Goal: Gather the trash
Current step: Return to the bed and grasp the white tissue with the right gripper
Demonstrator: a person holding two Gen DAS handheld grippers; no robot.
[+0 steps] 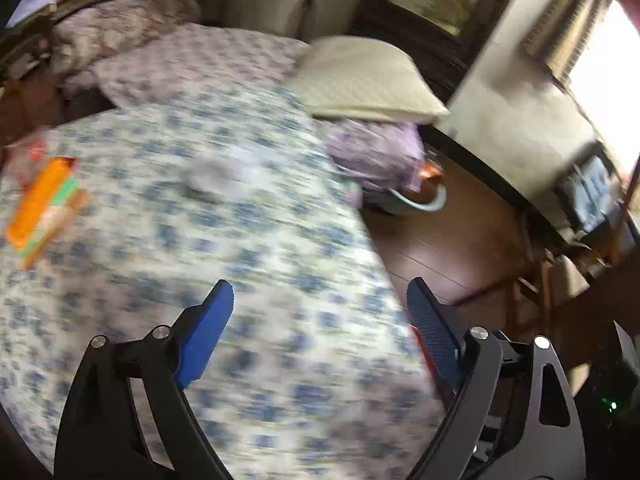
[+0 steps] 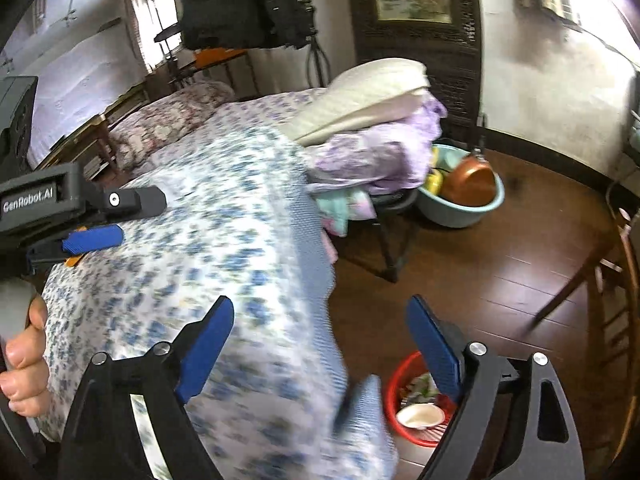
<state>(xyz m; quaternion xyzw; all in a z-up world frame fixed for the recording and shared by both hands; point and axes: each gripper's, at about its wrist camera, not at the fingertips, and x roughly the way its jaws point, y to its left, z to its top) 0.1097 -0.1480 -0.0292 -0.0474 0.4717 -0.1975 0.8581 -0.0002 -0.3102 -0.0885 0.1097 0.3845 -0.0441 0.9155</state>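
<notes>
- Trash: orange packet [image 1: 42, 208] lies on the floral bed [image 1: 240, 240], at its far left; more sits in the red basket [image 2: 404, 376] on the floor beside the bed
- Left gripper [image 1: 320, 320] angled down over the bed, jaws spread, empty
- Right gripper [image 2: 320, 332] over the bed's edge, jaws spread, empty
- Cream pillow [image 1: 360, 80] at the bed's far corner; blue basin [image 2: 460, 208] beyond

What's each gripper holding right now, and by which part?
Nothing. Left gripper and right gripper both stand open with empty jaws over the bed.
</notes>
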